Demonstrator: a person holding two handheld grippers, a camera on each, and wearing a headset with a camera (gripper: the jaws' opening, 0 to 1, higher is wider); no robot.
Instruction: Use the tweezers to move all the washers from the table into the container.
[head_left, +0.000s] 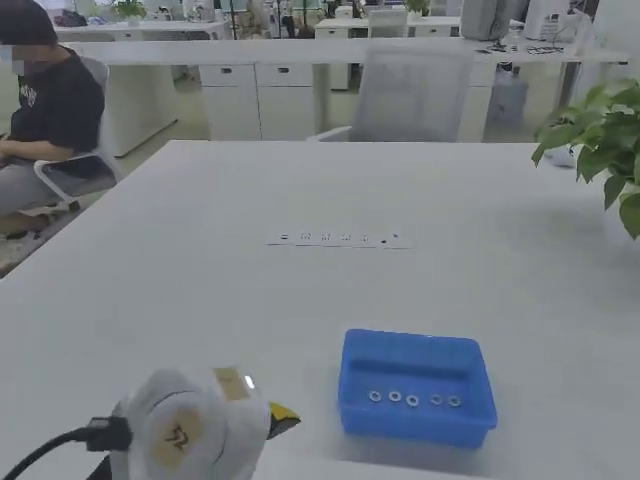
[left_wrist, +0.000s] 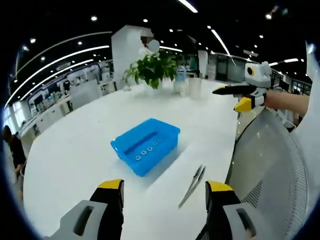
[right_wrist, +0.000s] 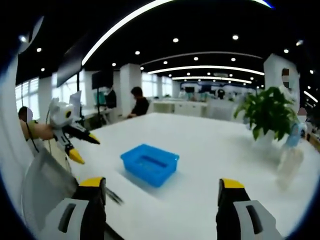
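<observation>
Yellow-tipped and spread wide with nothing between them, the jaws of the left claw (left_wrist: 165, 186) hang over the edge of the white surface (left_wrist: 75, 150), where the metal tweezers (left_wrist: 192, 186) lie loose just ahead. The right claw (right_wrist: 161, 183), equally spread and empty, faces the scene from off the near edge. Beyond the tweezers sits the blue container (left_wrist: 155, 159), five washers (left_wrist: 145, 149) lined up on its floor. A pale strip (head_left: 340, 239) farther out carries marks too small to read. Should any washer lie outside, the tweezers would need gripping across both arms near the middle, tips free and level, so a gentle squeeze shuts them without twisting.
</observation>
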